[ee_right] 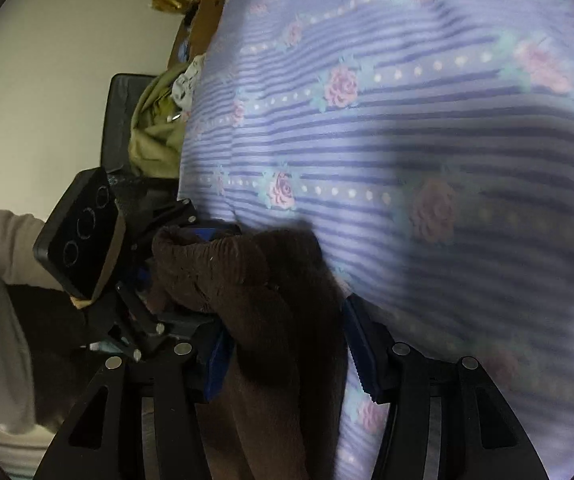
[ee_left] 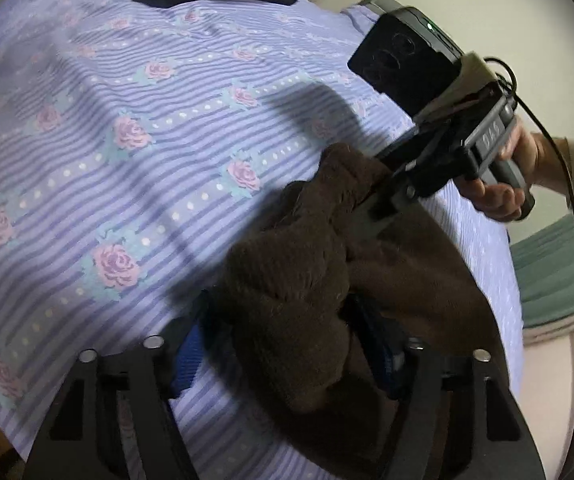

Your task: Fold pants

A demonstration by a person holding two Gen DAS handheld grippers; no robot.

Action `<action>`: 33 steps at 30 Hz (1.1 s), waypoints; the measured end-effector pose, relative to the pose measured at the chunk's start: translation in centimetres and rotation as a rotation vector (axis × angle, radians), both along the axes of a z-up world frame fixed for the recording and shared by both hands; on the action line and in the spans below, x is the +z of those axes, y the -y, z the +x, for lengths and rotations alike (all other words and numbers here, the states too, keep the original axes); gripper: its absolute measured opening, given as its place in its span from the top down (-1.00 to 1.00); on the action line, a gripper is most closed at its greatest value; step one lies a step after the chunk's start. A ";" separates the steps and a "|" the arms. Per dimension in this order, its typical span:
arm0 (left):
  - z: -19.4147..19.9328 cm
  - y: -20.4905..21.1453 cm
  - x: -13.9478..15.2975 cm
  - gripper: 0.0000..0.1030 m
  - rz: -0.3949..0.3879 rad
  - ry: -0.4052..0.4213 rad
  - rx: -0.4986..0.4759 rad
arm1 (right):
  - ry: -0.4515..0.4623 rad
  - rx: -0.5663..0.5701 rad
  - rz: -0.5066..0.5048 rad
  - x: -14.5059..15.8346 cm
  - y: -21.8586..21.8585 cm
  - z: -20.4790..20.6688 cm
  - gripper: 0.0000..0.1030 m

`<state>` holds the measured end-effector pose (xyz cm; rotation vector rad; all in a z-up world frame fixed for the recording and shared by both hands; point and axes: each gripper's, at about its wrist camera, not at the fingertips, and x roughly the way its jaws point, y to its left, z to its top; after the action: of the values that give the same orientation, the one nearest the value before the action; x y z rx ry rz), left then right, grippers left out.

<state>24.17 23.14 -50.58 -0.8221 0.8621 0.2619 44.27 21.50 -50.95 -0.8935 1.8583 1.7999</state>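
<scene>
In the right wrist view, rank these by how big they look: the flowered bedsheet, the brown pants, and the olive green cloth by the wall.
1. Flowered bedsheet, covering most of the view.
2. Brown pants, though they hang close to the camera, which enlarges them.
3. Olive green cloth, smallest and farther off.

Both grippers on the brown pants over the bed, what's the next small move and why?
Probably lower both and spread them apart to lay the brown pants flat on the floral sheet. The fabric sits bunched between the left gripper and right gripper, nothing flat enough to fold.
</scene>
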 end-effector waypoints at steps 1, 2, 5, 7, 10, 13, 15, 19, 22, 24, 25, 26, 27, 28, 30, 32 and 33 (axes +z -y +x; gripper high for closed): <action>-0.2 -0.2 0.1 0.01 -0.008 -0.002 0.012 | -0.009 0.008 -0.006 -0.1 -0.1 -0.4 0.04; -0.6 -0.4 0.3 0.13 -0.019 -0.003 0.021 | -0.015 0.019 -0.005 0.2 0.0 -0.9 0.22; -1.2 0.1 2.3 0.28 -0.012 0.026 -0.001 | 0.019 0.047 0.063 2.8 0.4 -1.7 0.49; -1.5 0.8 4.0 0.28 0.022 0.049 -0.031 | 0.046 0.055 0.115 5.2 1.3 -2.1 0.55; -1.6 2.1 8.2 0.29 0.083 0.090 -0.080 | 0.096 0.073 0.200 9.4 3.4 -2.5 0.57; -1.3 4.7 12.6 0.28 0.204 0.122 -0.155 | 0.170 0.078 0.299 14.7 6.8 -2.8 0.58; -1.2 7.9 15.8 0.28 0.317 0.140 -0.221 | 0.218 0.083 0.355 18.1 9.4 -3.0 0.58; -1.4 13.9 20.1 0.28 0.424 0.195 -0.316 | 0.340 0.125 0.454 24.4 16.4 -4.1 0.59; -1.2 19.7 21.7 0.28 0.461 0.228 -0.394 | 0.438 0.144 0.503 26.9 22.4 -5.0 0.59; -1.0 23.4 21.8 0.28 0.476 0.248 -0.449 | 0.506 0.171 0.523 27.5 26.3 -5.5 0.59; -0.8 25.4 21.7 0.28 0.488 0.255 -0.481 | 0.537 0.179 0.528 27.6 28.4 -5.8 0.59; -0.7 27.0 21.6 0.28 0.499 0.259 -0.506 | 0.566 0.177 0.530 27.6 30.6 -6.0 0.59; -0.5 28.9 21.3 0.28 0.508 0.264 -0.535 | 0.579 0.168 0.526 27.5 32.3 -6.2 0.59; -0.4 30.8 20.9 0.28 0.515 0.267 -0.565 | 0.599 0.154 0.519 27.1 34.4 -6.2 0.59; -0.2 33.6 20.1 0.27 0.540 0.260 -0.602 | 0.635 0.129 0.509 26.0 38.2 -6.4 0.59; -0.3 36.7 18.7 0.26 0.576 0.247 -0.630 | 0.660 0.111 0.493 24.7 41.4 -6.7 0.59; -0.2 38.1 18.0 0.26 0.589 0.241 -0.648 | 0.671 0.101 0.491 24.0 42.7 -6.9 0.59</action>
<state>23.93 -15.00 -32.58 -0.0027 0.7252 -0.1555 37.40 -21.17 -26.91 -1.2057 0.9247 1.6179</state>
